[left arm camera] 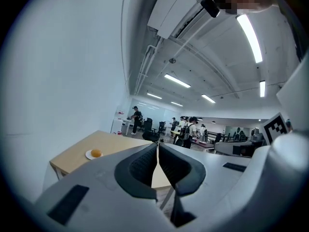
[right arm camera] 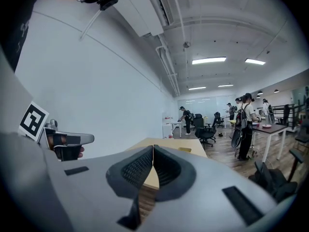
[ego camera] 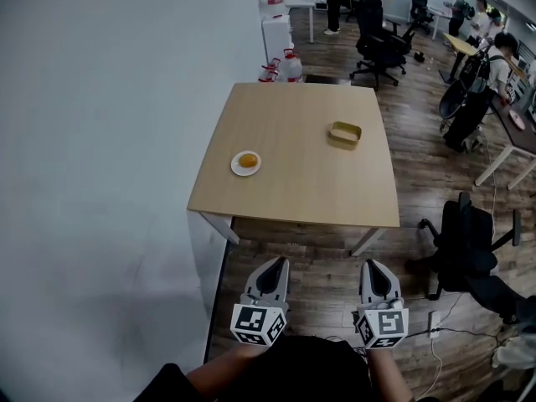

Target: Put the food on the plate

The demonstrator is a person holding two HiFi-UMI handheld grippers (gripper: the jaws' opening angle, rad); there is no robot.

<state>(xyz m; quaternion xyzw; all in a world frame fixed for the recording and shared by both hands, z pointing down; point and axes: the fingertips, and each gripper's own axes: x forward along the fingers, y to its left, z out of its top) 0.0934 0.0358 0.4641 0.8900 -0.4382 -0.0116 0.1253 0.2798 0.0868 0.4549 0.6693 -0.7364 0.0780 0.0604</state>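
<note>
A small white plate (ego camera: 246,163) lies on the left part of the wooden table (ego camera: 293,182), and an orange piece of food (ego camera: 248,160) rests on it. The left gripper view shows the same plate (left arm camera: 91,154) and food (left arm camera: 96,152) far off. A shallow tan container (ego camera: 345,134) sits on the table's right side. Both grippers hang side by side well short of the table's near edge, over the floor. My left gripper (ego camera: 279,263) (left arm camera: 158,147) is shut with nothing in it. My right gripper (ego camera: 369,265) (right arm camera: 153,149) is shut and empty too.
A white wall runs along the table's left. A black office chair (ego camera: 469,241) stands right of the table's near corner, with cables on the wood floor. More chairs, desks and several people are at the far end of the room.
</note>
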